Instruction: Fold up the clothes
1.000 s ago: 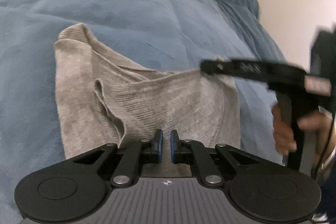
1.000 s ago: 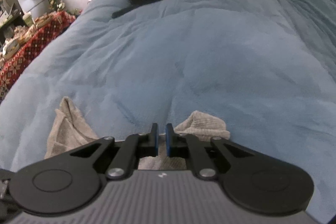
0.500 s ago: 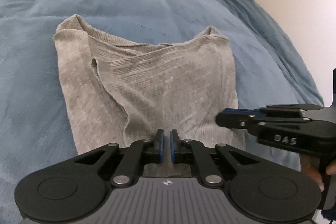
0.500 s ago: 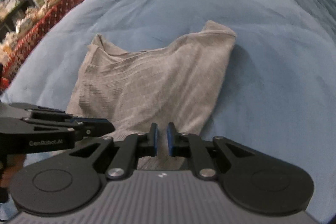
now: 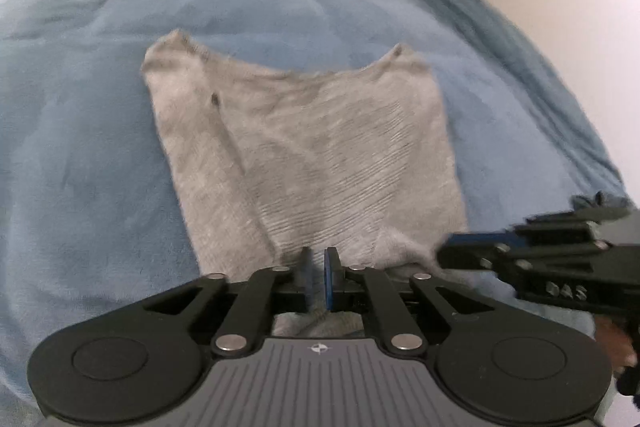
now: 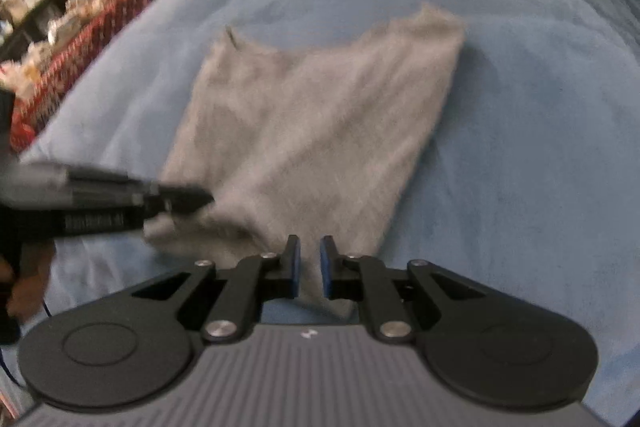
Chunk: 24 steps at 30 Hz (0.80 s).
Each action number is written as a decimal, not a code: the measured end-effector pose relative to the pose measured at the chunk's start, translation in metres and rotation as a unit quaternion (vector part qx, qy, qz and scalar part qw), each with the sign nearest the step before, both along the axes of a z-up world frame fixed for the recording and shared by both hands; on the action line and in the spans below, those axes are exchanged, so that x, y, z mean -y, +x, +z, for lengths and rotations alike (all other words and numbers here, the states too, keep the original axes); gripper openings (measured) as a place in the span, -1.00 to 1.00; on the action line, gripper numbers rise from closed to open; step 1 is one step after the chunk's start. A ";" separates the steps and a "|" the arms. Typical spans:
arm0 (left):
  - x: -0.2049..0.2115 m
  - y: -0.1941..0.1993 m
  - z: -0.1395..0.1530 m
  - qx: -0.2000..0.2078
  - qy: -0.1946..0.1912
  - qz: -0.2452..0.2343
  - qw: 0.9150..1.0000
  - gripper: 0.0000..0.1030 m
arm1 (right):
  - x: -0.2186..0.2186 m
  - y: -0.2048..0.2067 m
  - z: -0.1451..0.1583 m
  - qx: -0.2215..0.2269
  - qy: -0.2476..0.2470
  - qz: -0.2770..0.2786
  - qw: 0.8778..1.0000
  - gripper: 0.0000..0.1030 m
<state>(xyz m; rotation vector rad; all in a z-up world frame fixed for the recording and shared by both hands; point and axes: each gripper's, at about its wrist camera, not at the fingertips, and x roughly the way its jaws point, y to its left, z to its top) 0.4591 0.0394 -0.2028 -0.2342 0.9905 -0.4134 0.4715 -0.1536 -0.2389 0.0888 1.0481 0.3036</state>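
Lying flat mid-duvet (image 5: 100, 147), the grey knit sweater (image 5: 320, 155) is soft, light and limp; left gripper (image 5: 316, 275) and right gripper (image 6: 309, 267) each pinch its near hem corners

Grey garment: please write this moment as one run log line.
step: fold | grey garment: spread on blue blanket | left gripper: shut on near edge | right gripper: shut on near edge

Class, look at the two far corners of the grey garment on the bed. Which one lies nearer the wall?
The right-hand far corner of the grey garment; the other corner is farther from the wall.
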 end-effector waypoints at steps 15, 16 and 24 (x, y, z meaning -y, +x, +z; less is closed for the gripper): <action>0.004 -0.015 -0.010 -0.024 0.012 -0.034 0.999 -0.79 | -0.016 -0.017 -0.024 -0.041 0.001 0.007 0.999 -0.80; 0.006 -0.016 -0.003 -0.020 0.009 -0.034 0.999 -0.79 | -0.014 -0.019 -0.016 -0.035 0.007 0.002 0.999 -0.80; 0.022 -0.003 0.005 0.002 -0.001 -0.032 0.999 -0.90 | -0.023 -0.010 -0.012 0.005 0.008 -0.018 1.000 -0.93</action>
